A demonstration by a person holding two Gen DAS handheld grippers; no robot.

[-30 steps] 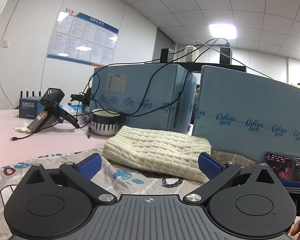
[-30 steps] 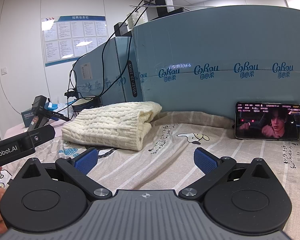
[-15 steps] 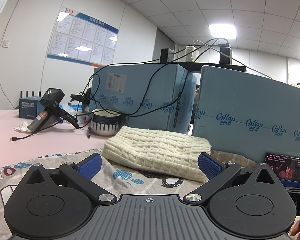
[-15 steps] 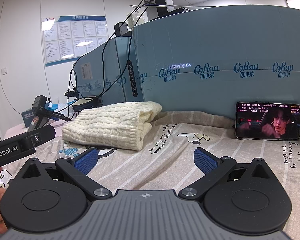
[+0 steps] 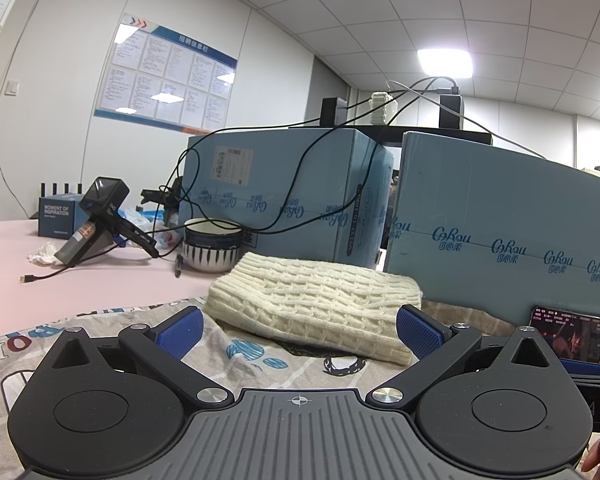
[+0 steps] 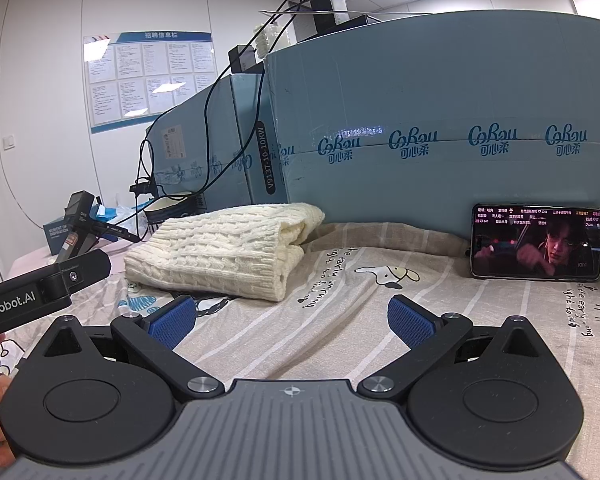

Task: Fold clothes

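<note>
Left wrist view, item 1: left gripper (image 5: 298,330), blue pads spread wide, nothing between them, released. Item 2: cream cable-knit sweater (image 5: 314,302), already folded into a thick bundle, lying on the printed sheet (image 5: 100,322) just beyond the pads, directly ahead & slightly far; long axis runs left-to-right across the gripper's line, right end almost level w/ the right pad.

Right wrist view, item 3: right gripper (image 6: 292,322), jaws likewise wide apart, empty. Same sweater (image 6: 224,250) sits far-left of it, folded edge facing right, bare sheet (image 6: 340,332) between the pads.

Judgement: left gripper is nearer & squarer to the bundle; right one would need to swing left to reach it. Fold looks finished, so next move prob. a shift or a new garment; none other in view.

Misc.: blue cartons (image 6: 440,120) behind, phone (image 6: 537,242) propped far right playing video, striped bowl (image 5: 212,250) & handheld scanner (image 5: 96,224) on pink tabletop (image 5: 80,284), far left.
</note>
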